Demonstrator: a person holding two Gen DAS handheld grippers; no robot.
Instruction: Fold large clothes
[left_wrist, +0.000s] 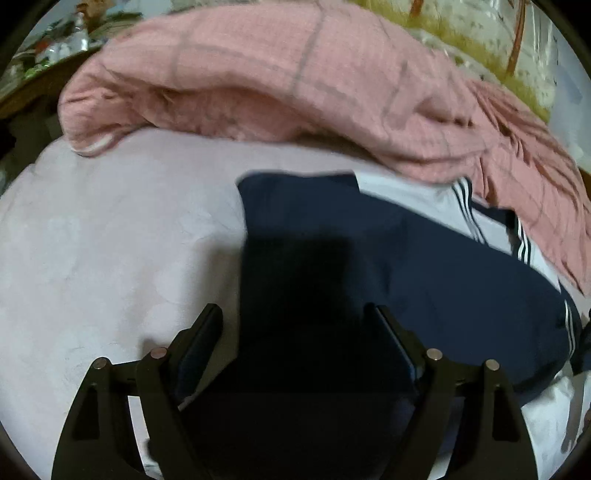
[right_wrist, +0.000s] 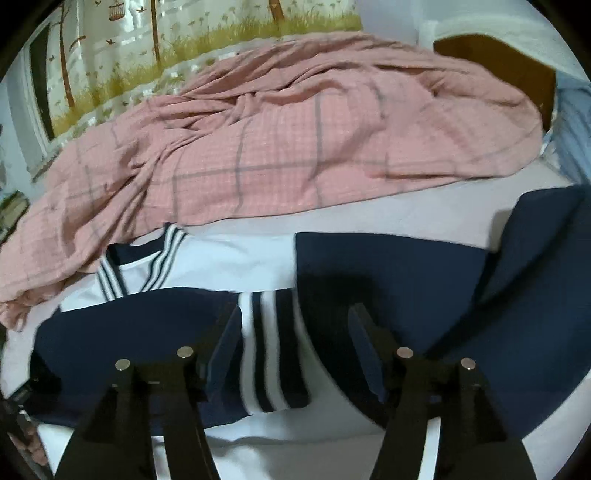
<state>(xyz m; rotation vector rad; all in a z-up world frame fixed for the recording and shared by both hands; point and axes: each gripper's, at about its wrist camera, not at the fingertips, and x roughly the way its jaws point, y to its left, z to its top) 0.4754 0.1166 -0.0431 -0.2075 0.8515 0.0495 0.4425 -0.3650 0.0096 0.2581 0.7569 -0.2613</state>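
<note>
The garment (right_wrist: 207, 266), navy and white with striped trim, is laid on the pale bed sheet (left_wrist: 92, 240), just in front of the pink blanket (left_wrist: 277, 74). In the right wrist view its striped collar is seen at 10 o'clock and a striped cuff at the centre, between the two fingers.

The left gripper (left_wrist: 295, 317) is held with its fingers apart above a navy panel, and nothing is clamped. The right gripper (right_wrist: 295, 317) is also spread wide over the striped cuff, with no cloth pinched. Whether the fingertips touch the fabric cannot be told.

Several risks are judged from here. If only the top layer is pinched, the layers below may be left behind and the fold may come out crooked. The navy panel at 3 o'clock in the right view appears raised and loose, so it may slide or fall open when the cloth is pulled. The blanket edge lies touching the collar area at 10 o'clock, so it could be caught and dragged together with the garment. If the two grippers are lifted unevenly, the sleeve may be twisted.
</note>
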